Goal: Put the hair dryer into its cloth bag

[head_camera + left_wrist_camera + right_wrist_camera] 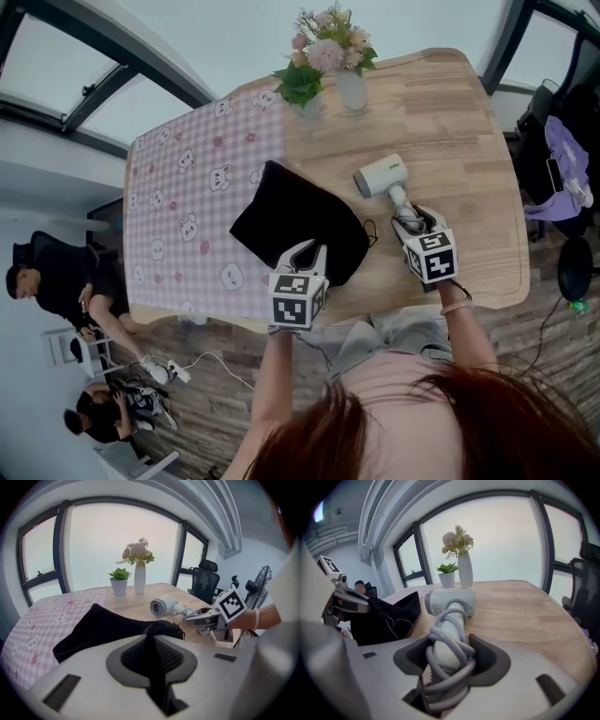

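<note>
Risking a slip at the right tool (pixel 412 221), clamping the hair dryer (pixel 380 175) over its wound cord (pixel 452 641), with the body lying just ahead on the desk (pixel 469 122). Pinching the cloth bag (pixel 300 220) rim tight with the left tool (pixel 305 249), just beside the dryer — possibly snagging cord on a sagging mouth.

**Dryer** (pixel 380 175): white, compact, with a short barrel. Its pale grey cord (pixel 449 645) is wound round the handle. It lies on its side on bare wood in the right half of the desk (pixel 469 122), with the handle running toward the near edge. The handle is clamped in the right gripper (pixel 412 217).

**Bag** (pixel 295 220): black cloth, limp and mostly flat, with a drawstring at its right side. It lies mid-desk, just left of the dryer. The part nearest the near edge is pinched in the left gripper (pixel 307 248).
</note>
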Tool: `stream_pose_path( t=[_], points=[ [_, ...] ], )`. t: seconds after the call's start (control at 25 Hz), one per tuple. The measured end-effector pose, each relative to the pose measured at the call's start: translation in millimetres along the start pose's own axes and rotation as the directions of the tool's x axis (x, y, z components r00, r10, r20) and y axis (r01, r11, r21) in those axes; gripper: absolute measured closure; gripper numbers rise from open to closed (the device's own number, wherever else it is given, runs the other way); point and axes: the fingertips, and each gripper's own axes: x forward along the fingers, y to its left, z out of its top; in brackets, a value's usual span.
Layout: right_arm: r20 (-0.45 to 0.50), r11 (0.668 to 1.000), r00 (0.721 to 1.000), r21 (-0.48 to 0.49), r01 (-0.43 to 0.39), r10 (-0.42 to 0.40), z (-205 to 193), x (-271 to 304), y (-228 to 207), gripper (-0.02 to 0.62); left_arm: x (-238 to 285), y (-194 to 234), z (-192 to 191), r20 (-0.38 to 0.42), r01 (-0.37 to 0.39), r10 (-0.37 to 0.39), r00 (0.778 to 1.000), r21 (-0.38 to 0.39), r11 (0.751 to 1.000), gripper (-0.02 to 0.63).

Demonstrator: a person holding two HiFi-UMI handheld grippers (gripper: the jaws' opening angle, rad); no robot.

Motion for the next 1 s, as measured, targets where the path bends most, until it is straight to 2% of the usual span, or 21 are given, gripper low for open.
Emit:
stream_pose_path(
  t=[0.44, 0.72, 1.0],
  points=[
    [0.079, 0.999, 0.996, 0.013, -0.041, 0.04, 17, -40, 14, 0.362, -9, 3, 13, -0.006, 0.012, -0.012, 1.0, 0.006, 1.0, 0.565],
    [0.118, 0.998, 0.992, 0.036, -0.058, 0.053, 26, -66, 29, 0.362, -15, 1, 17, -0.028, 0.044, -0.043, 0.999, 0.048, 0.998, 0.565],
    [0.119, 0.998, 0.992, 0.027, -0.055, 0.051, 22, -94, 50, 0.362, -23, 5, 14, -0.036, 0.084, -0.083, 0.996, 0.019, 0.996, 0.565]
  ],
)
